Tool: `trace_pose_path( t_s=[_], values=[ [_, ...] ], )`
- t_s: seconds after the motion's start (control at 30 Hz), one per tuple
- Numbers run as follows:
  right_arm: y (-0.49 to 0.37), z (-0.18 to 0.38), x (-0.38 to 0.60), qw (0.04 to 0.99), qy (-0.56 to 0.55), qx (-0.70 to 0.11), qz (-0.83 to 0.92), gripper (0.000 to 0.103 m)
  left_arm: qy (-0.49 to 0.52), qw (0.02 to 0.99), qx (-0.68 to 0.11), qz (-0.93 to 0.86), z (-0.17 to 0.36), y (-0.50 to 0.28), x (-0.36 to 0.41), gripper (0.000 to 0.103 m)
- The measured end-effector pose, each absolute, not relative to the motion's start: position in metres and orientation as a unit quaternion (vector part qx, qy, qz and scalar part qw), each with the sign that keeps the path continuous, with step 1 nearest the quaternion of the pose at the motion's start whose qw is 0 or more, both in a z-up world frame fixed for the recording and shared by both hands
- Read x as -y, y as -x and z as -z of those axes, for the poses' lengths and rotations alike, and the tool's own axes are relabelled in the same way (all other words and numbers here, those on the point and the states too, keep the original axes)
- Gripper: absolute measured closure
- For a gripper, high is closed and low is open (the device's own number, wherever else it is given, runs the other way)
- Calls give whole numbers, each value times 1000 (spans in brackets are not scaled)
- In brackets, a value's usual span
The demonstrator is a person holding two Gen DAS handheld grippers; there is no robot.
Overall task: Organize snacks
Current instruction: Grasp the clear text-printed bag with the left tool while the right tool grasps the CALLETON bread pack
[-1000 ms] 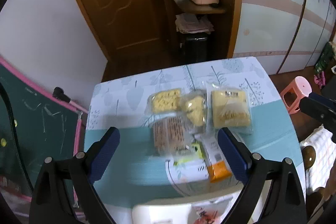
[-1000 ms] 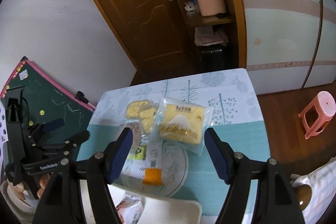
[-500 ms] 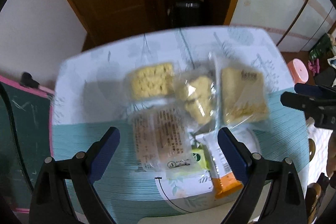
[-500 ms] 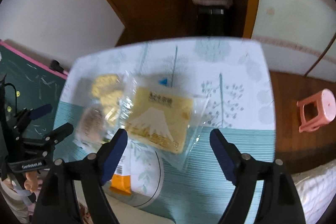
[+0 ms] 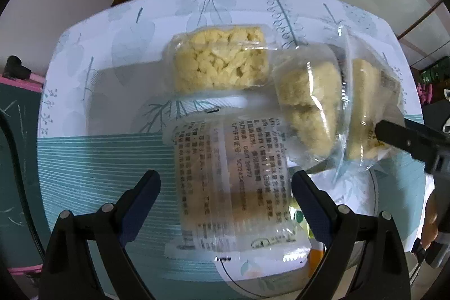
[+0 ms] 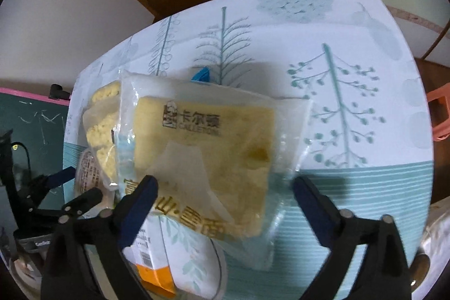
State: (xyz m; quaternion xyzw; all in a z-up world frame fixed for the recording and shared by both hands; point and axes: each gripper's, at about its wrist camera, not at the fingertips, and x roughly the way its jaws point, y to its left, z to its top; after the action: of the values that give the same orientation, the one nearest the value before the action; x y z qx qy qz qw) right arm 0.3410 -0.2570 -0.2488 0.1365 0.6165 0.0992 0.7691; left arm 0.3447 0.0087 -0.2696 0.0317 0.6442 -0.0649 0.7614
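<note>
The snacks sit in a loose cluster on the tree-patterned tablecloth (image 6: pixel 351 27), overlapping one another, which suggests nothing is sorted yet. Under the left gripper (image 5: pixel 226 196) lies a clear printed packet (image 5: pixel 227 187), text side up, its film ribbed and glossy, squarely between the spread fingers; that looks like the chosen pick. The jaws stand wide apart and grasp nothing.

Over on the right gripper (image 6: pixel 225 201), same story: fingers released, straddling the near end of a flat square cake pack (image 6: pixel 202 156), pale yellow, soft-looking, sealed in slippery film with a mountain print. Whether the pads touch it I cannot tell.

Further out, 2 crumbly yellow cakes: a blocky one in its wrapper (image 5: pixel 219 61) at the far side, and a lumpy one (image 5: pixel 306 106) tucked half under the square pack's edge. An orange-ended sachet (image 6: pixel 152 266) lies nearest, on a white leaf-print round mat (image 6: pixel 194 252). All that film should crinkle and slide, so a firm, centred pinch seems wise.
</note>
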Motion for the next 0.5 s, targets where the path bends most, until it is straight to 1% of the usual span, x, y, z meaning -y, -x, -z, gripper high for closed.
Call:
trace_pose_path(
  t_s=[0.1,0.17,0.2,0.23,0.27,0.3,0.33,0.4,0.5],
  values=[
    [-341,249,251,776,-116,-614,-91,1,-25,754,-653,66,280,-348,-8,9],
    [-339,246,247,781,-105,-608,-99,9,-23,749,-658,68,286,-349,-7,10],
    [-338,243,247,785,-100,-604,-99,21,-30,746,-662,68,291,-348,-6,12],
    [-337,240,246,789,-99,-598,-99,33,-31,744,-664,70,293,-348,-6,19],
    [-335,238,245,790,-100,-595,-108,37,-37,747,-661,66,293,-347,-5,23],
    [-333,237,244,793,-97,-591,-112,45,-39,751,-656,63,291,-346,-5,25],
    [-331,235,243,798,-91,-586,-111,50,-43,757,-650,58,288,-345,-5,31],
    [-325,231,241,809,-75,-574,-105,55,-48,761,-644,52,285,-342,-6,36],
    [-318,225,236,815,-67,-566,-105,64,-56,769,-635,41,277,-336,-9,39]
  ],
)
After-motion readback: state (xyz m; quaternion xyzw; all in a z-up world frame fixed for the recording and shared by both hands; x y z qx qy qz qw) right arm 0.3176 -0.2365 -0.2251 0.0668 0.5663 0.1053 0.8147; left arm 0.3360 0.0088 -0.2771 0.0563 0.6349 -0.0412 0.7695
